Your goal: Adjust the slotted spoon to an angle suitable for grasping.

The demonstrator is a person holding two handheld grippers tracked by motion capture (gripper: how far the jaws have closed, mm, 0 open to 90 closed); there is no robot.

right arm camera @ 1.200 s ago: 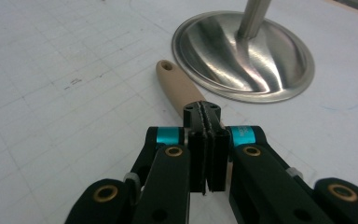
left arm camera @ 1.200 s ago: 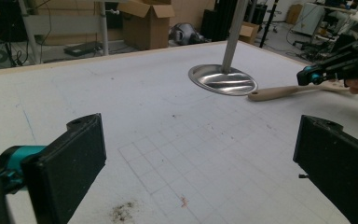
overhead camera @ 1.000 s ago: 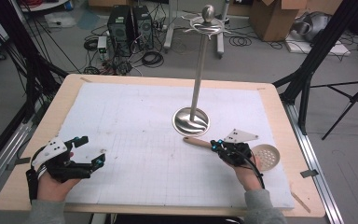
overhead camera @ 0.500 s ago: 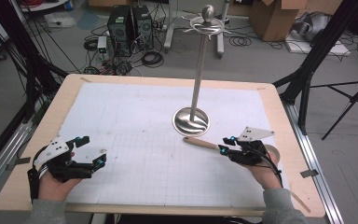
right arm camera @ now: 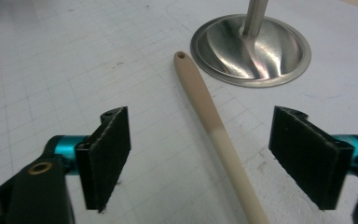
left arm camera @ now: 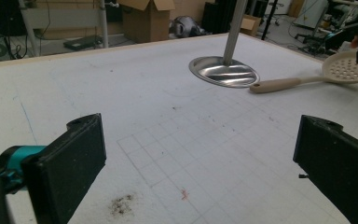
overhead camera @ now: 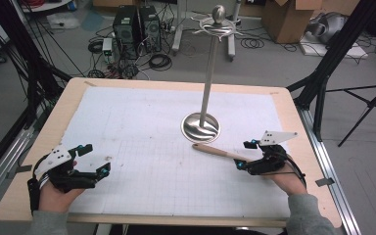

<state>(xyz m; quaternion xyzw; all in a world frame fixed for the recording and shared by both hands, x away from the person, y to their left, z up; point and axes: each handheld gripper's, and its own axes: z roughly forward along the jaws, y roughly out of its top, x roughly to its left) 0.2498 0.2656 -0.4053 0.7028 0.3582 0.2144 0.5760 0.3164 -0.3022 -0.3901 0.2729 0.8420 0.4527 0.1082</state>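
Observation:
A beige skimmer spoon lies on the white mat, its handle (overhead camera: 214, 150) pointing toward the stand's round metal base (overhead camera: 200, 127). My right gripper (overhead camera: 243, 155) is open and straddles the handle without touching it; the hand hides the spoon's head. In the right gripper view the handle (right arm camera: 205, 107) runs up between the two spread jaws of that gripper (right arm camera: 207, 156) toward the base (right arm camera: 251, 46). Near the front left of the mat my left gripper (overhead camera: 94, 157) is open with nothing in it. Its own view (left arm camera: 205, 172) shows the skimmer's perforated head (left arm camera: 347, 67) far off.
A tall metal pole rises from the base to a hooked top (overhead camera: 219, 19). The wooden table edge (overhead camera: 293, 112) frames the gridded mat (overhead camera: 142, 127). A small dark smudge (left arm camera: 121, 204) marks the mat near the left gripper. Boxes, cables and tripods stand beyond the table.
My right gripper has slid to the right along the spoon's handle, and the hand now covers the perforated head. The left gripper has stayed put.

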